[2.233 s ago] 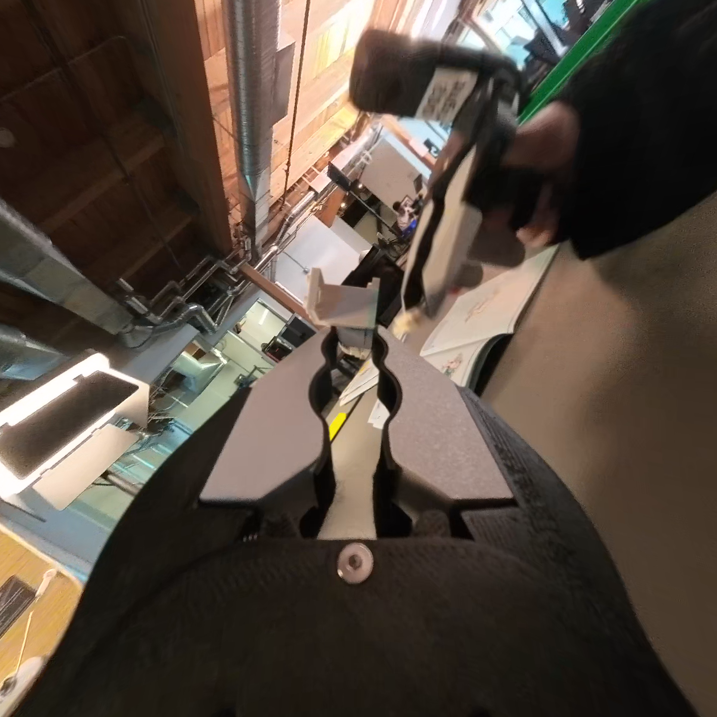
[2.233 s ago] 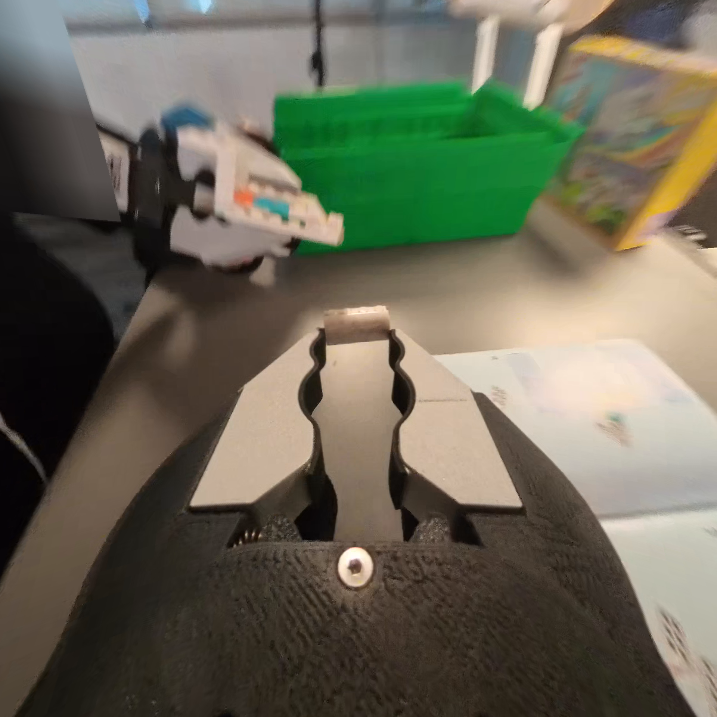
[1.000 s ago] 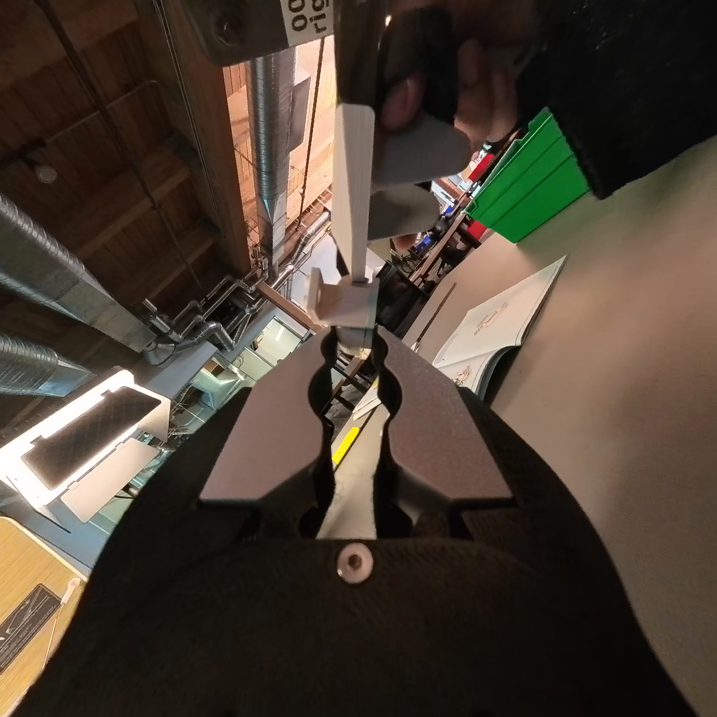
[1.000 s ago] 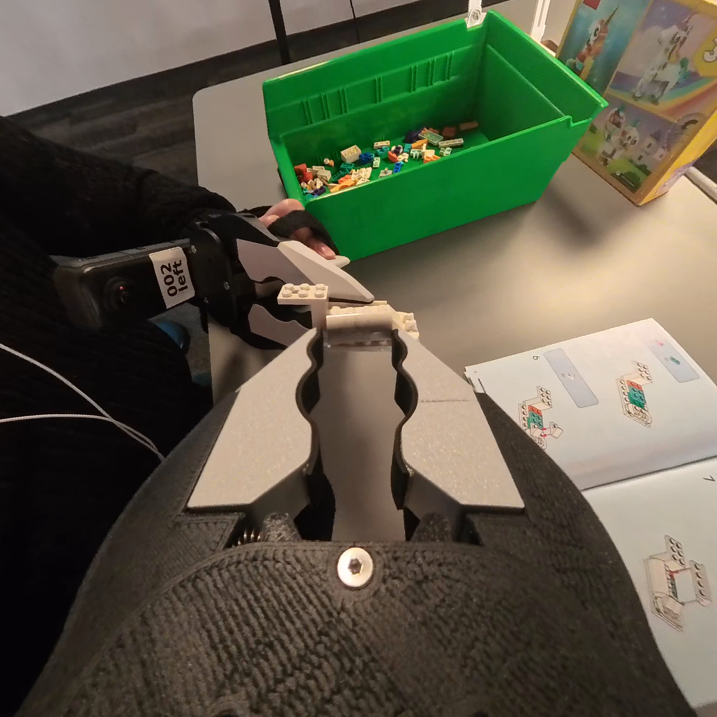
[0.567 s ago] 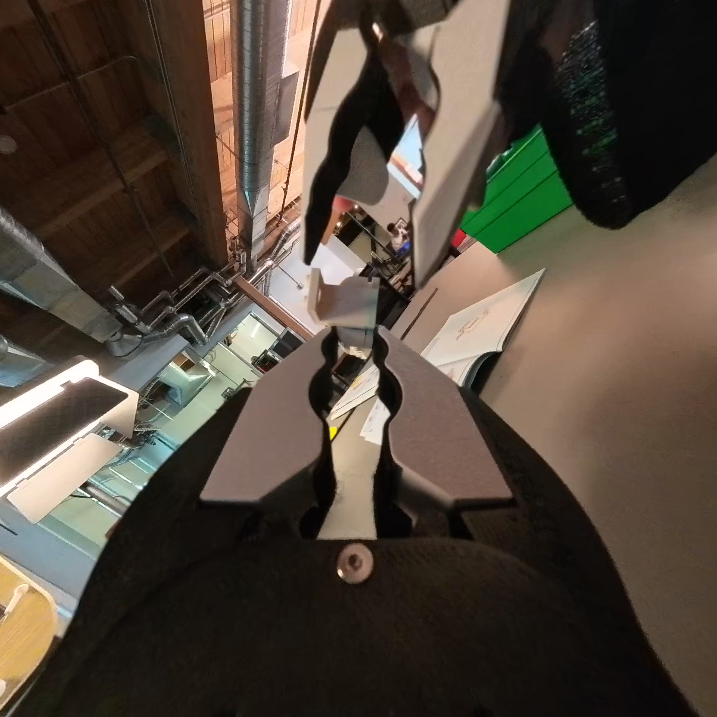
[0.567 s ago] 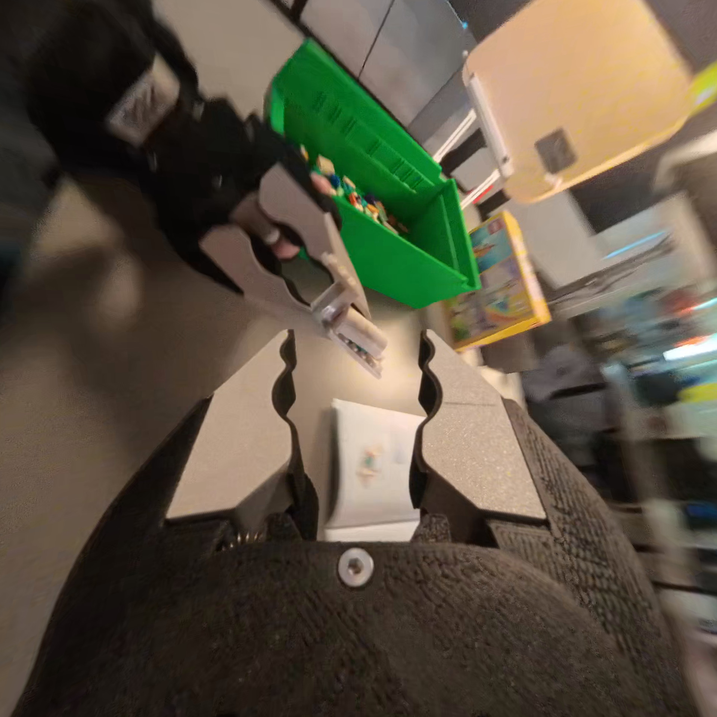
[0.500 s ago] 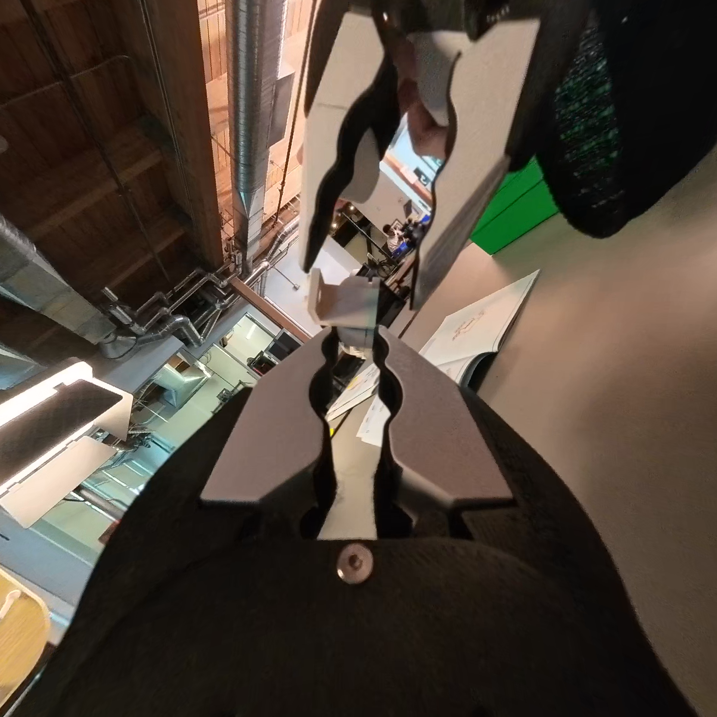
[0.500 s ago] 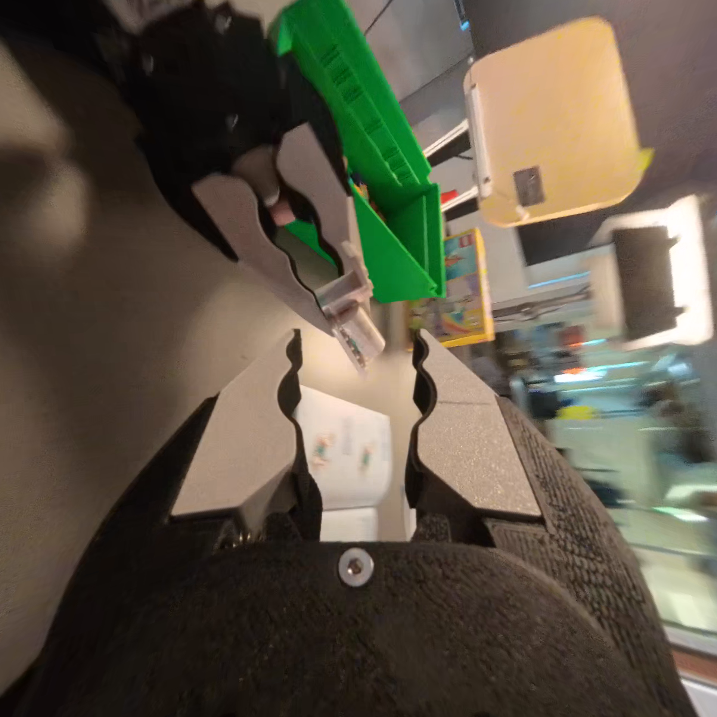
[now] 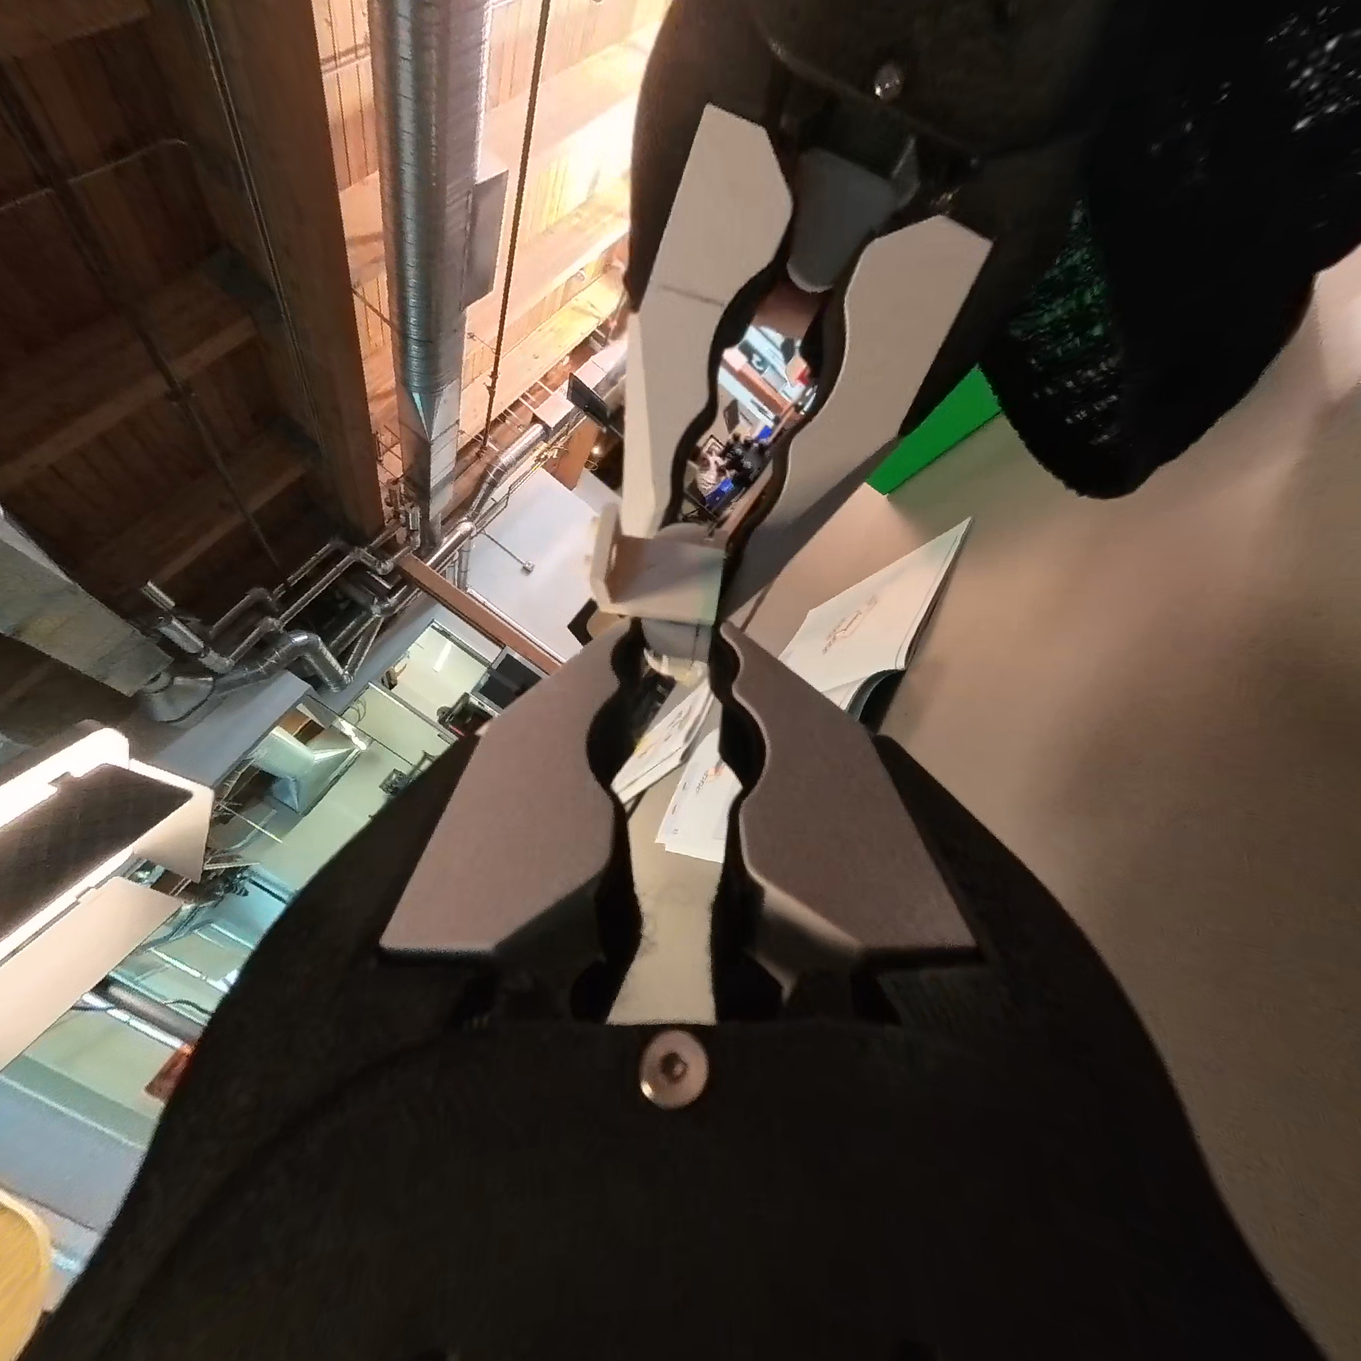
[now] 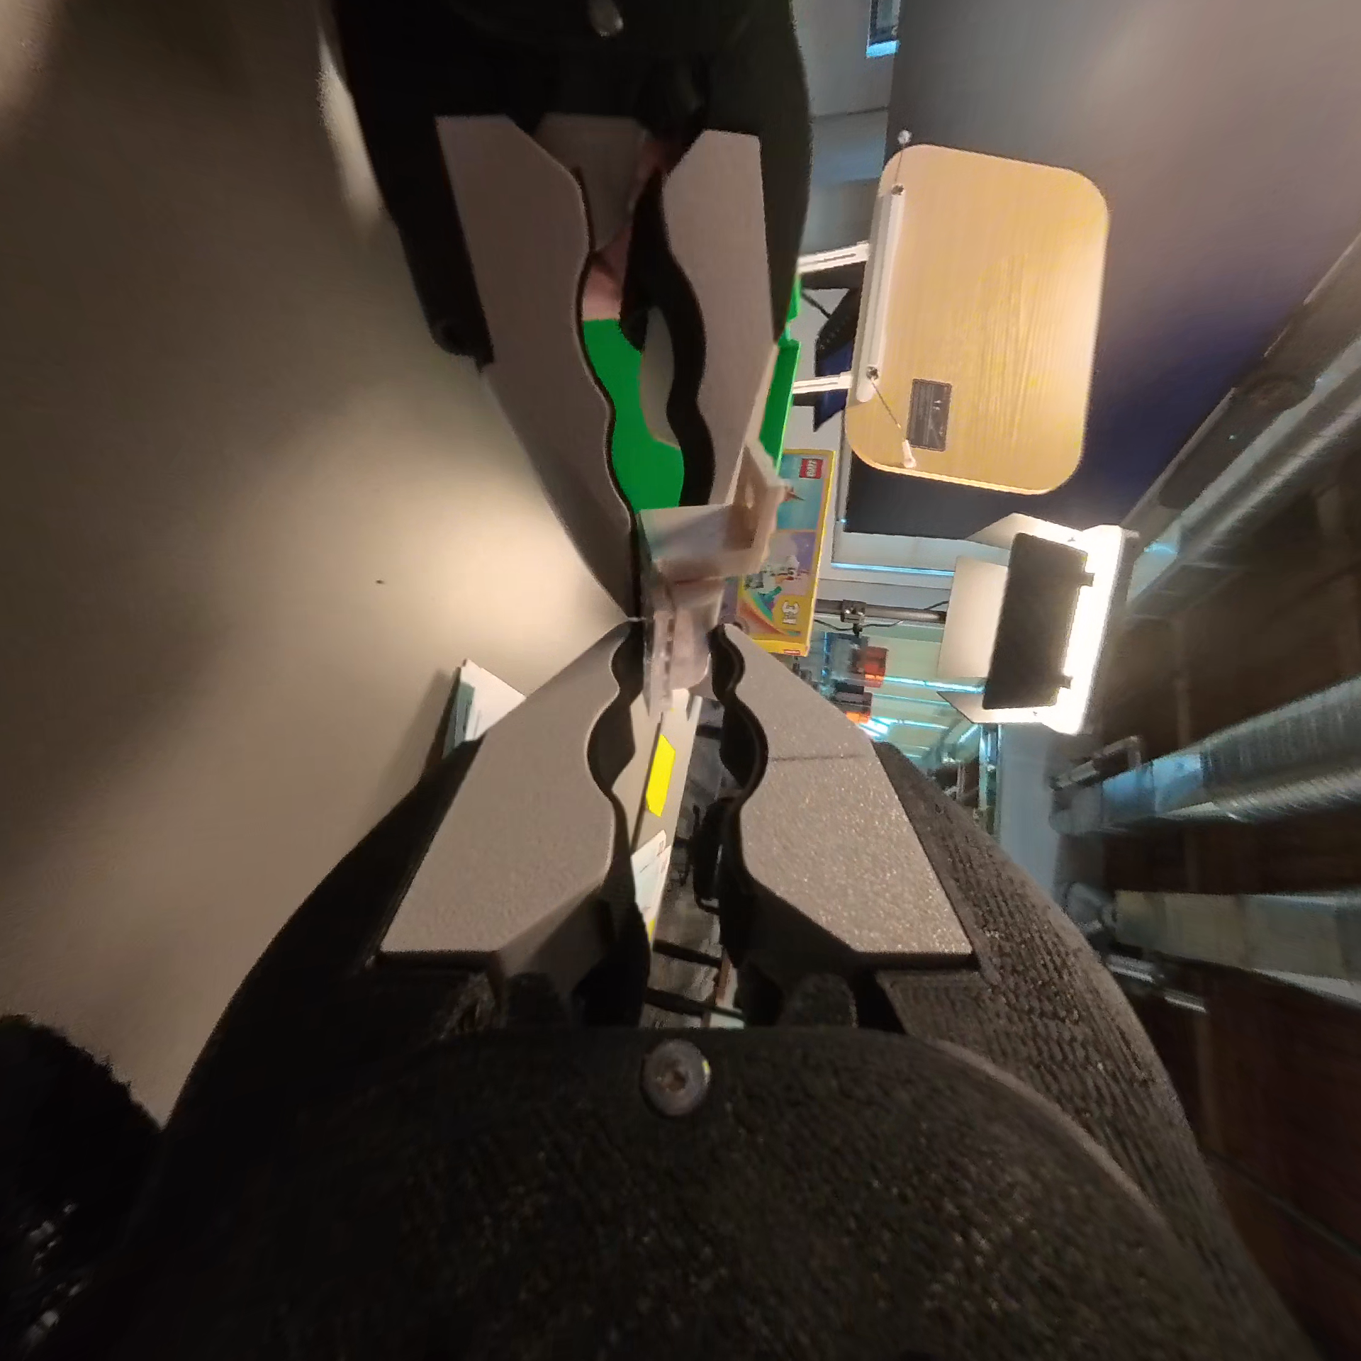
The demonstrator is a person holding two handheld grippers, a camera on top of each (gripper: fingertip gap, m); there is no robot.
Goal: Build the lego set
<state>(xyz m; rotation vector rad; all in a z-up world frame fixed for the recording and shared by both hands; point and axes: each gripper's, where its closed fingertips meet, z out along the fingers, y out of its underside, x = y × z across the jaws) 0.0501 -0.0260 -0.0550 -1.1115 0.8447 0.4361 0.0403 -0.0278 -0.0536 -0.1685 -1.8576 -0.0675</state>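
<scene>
At frame centre, left gripper (image 9: pixel 674 648) pinches the white lego assembly (image 9: pixel 655 578) at its tips. Right gripper (image 10: pixel 674 648), entering tip-to-tip from upper frame, clamps narrowly on the same assembly above the grey table (image 9: pixel 1149 736).

A grey table top (image 9: pixel 1105 810) fills the right of the left wrist view and the left of the right wrist view (image 10: pixel 221 442), both views being rolled sideways. Overhead there is a dark wooden ceiling (image 9: pixel 147 294) with beams, a ribbed silver duct (image 9: pixel 427 221) and smaller metal pipes (image 9: pixel 280 648), and a bright rectangular hanging light panel (image 10: pixel 1031 626) glows white around a black centre. A pale wooden table top on white legs (image 10: pixel 979 317) stands against a dark wall (image 10: pixel 1178 110), and beyond it lies a brightly lit open workspace with glass partitions (image 9: pixel 353 744).
</scene>
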